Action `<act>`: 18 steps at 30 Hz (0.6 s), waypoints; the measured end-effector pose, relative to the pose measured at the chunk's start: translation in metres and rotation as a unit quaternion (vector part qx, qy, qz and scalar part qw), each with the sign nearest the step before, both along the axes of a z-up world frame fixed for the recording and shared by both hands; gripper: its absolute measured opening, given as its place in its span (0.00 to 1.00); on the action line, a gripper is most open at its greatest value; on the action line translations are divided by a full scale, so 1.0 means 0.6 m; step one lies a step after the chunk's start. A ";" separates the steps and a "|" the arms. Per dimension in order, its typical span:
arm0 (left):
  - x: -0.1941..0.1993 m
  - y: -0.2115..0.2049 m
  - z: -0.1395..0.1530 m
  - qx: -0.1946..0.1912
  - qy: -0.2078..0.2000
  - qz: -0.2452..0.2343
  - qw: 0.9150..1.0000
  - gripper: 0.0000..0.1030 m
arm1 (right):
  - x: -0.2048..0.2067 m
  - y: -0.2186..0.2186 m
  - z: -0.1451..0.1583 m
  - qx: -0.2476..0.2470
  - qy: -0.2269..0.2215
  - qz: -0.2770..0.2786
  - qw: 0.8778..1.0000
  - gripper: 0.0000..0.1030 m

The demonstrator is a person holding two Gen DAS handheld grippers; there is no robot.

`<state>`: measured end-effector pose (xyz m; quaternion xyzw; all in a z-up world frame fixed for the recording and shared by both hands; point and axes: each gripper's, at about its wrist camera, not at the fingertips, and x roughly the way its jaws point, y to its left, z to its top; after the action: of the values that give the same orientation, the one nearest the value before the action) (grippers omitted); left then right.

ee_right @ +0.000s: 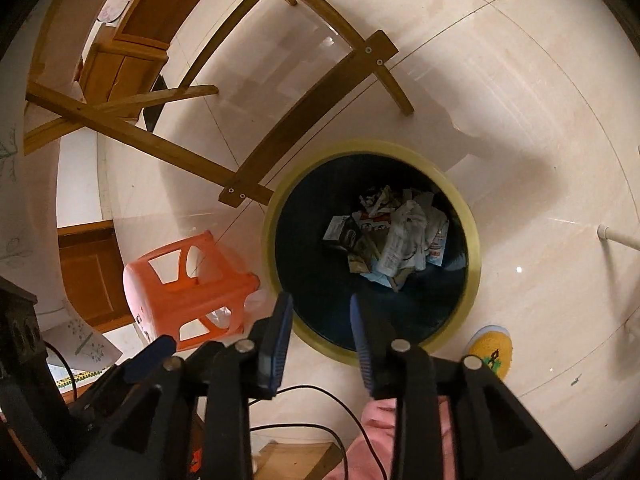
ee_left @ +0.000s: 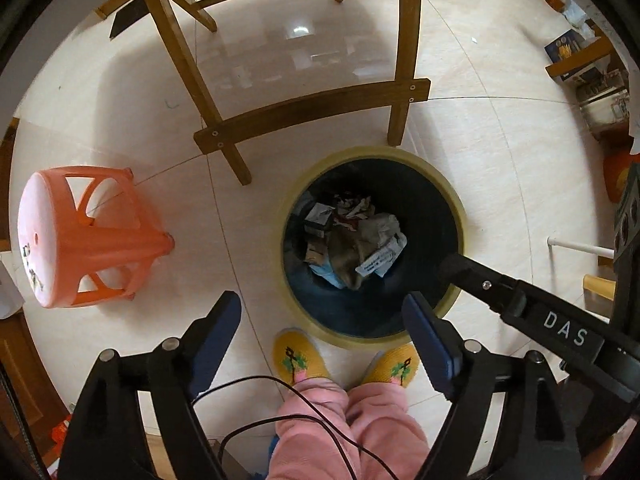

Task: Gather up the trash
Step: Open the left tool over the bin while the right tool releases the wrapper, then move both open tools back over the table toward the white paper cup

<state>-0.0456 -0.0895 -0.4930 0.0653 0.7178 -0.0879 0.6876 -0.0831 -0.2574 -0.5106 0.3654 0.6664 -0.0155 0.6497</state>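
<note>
1. A person in pink trousers and yellow knitted slippers (ee_left: 298,356) stands on a pale tiled floor (ee_left: 500,168) over a round trash bin (ee_left: 454,196) with a yellowish rim and dark inside.

2. The left tool (ee_left: 320,320) points straight down at the bin's near edge, its blue-padded jaws standing wide with nothing between them.

3. The right tool (ee_right: 320,334) leans over the bin's near rim from the right, jaws parted to a narrower gap and also empty; in the left wrist view its dark finger reaches in over the rim.

4. The trash (ee_left: 352,240), crumpled paper, wrappers and small cartons, lies heaped at the bottom of the bin, which looks only partly filled.

5. An orange plastic stool (ee_left: 84,236) lies tipped on its side to the left of the bin, and a wooden chair (ee_left: 312,116) stands just beyond the bin's far rim.

6. Judging from the empty jaws above the heap, this load appears to be in and the next piece is yet to be fetched.

7. Risks from here: a tool swung wide could knock the light bin or catch its rim, spilling the heap; the black cable (ee_left: 320,412) trailing over the trousers could snag a foot or a tool; the tipped stool and the chair legs crowd the way out on the left and far sides.
</note>
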 end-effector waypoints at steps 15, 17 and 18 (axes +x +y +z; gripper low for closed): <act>-0.001 0.034 0.143 -0.009 -0.009 -0.008 1.000 0.80 | -0.007 0.027 0.097 -0.001 0.010 0.011 1.000 0.29; -0.002 0.037 0.176 -0.012 -0.013 -0.009 1.000 0.80 | -0.006 0.032 0.129 0.003 0.003 0.013 1.000 0.29; -0.003 0.040 0.200 -0.015 -0.016 -0.009 1.000 0.80 | -0.006 0.034 0.144 0.003 0.000 0.013 1.000 0.29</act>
<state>-0.0473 -0.0657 -0.3729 0.0629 0.7048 -0.1036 0.6990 -0.0865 -0.2367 -0.4240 0.3585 0.6714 -0.0047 0.6486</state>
